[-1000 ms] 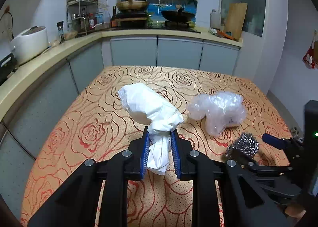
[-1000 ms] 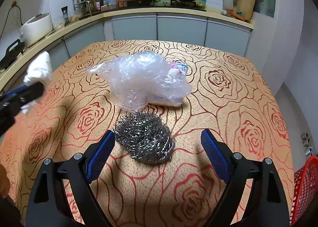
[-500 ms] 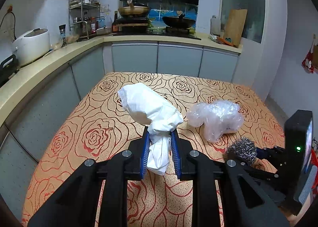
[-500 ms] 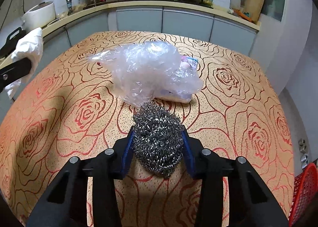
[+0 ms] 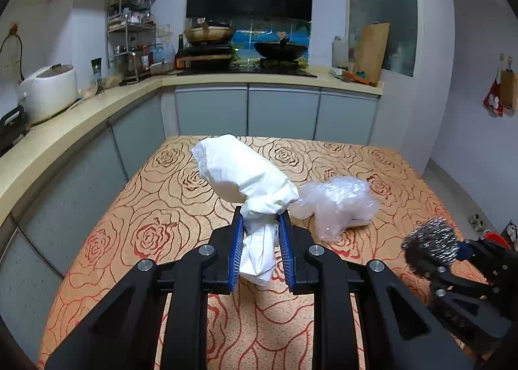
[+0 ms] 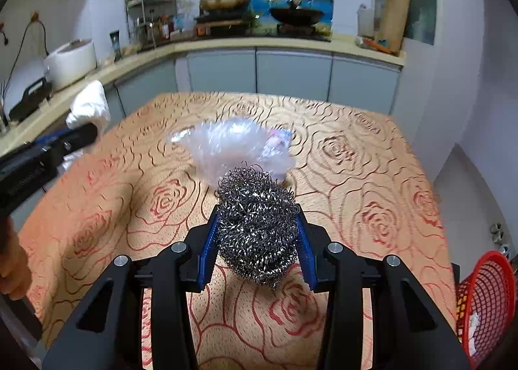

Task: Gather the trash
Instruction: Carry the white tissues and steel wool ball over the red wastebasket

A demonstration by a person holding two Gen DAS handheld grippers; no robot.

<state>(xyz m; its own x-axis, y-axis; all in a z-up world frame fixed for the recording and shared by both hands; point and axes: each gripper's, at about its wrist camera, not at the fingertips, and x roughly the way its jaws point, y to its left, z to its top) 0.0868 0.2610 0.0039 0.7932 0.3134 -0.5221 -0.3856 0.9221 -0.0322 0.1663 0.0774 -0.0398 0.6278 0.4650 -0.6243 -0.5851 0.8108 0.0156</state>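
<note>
Right claw (image 6: pixel 257 234) just closed on steel scourer (image 6: pixel 257 227), lifting it off table (image 6: pixel 372 175) (grasp looks secure). Left claw (image 5: pixel 260 245) clamps white bag (image 5: pixel 242 175). Plastic wrap (image 6: pixel 233 146), frame centre, remains uncollected.

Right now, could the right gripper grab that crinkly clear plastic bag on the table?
Probably not yet. The right gripper is already full: its fingers are squeezed onto the steel wool ball. The clear plastic bag lies just ahead on the table with nothing blocking it.

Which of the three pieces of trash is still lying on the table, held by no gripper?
The clear plastic bag. The white wad and the steel scourer are each clamped in a gripper.
</note>
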